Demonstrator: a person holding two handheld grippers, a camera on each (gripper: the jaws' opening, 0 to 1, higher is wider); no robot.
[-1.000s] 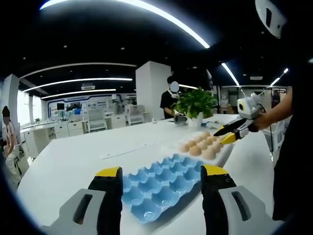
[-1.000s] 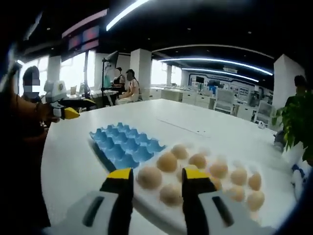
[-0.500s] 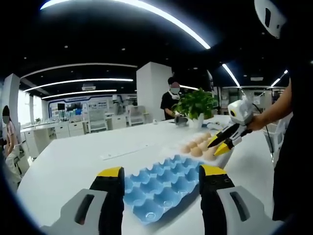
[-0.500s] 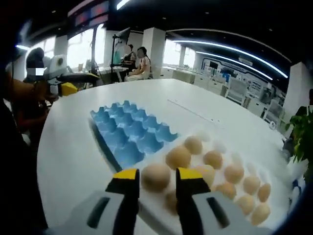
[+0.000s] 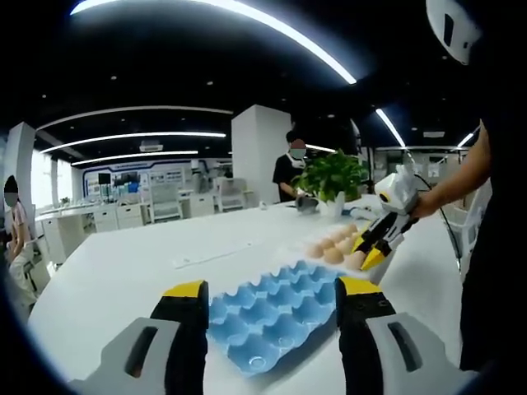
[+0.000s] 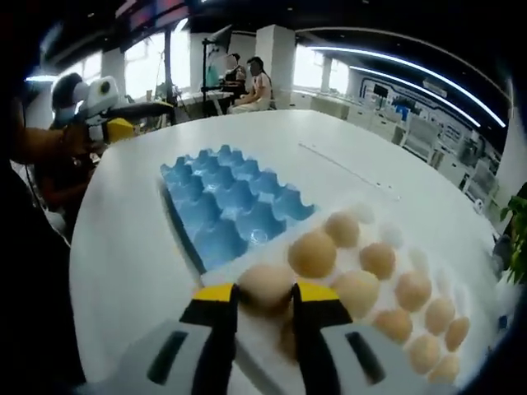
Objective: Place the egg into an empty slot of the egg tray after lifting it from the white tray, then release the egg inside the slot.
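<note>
The tan egg (image 6: 265,283) lies at the near corner of the white tray (image 6: 387,236), which holds several more eggs. My right gripper (image 6: 265,298) has closed its yellow-tipped jaws against both sides of that egg. The blue egg tray (image 6: 229,211) lies just to the left, its slots bare. In the left gripper view my left gripper (image 5: 272,290) hovers open over the near end of the blue egg tray (image 5: 276,311). Beyond it the right gripper (image 5: 368,253) dips down onto the row of eggs (image 5: 332,245).
Both trays rest on a large white table (image 5: 140,263). A potted plant (image 5: 329,174) stands at the table's far end with a person (image 5: 288,169) behind it. The left gripper (image 6: 111,125), held in a hand, shows at the table's edge. Seated people (image 6: 255,78) are far off.
The right gripper has dropped closer to the white tray and its jaws have narrowed onto the near corner egg. The left gripper has stayed over the blue tray.
</note>
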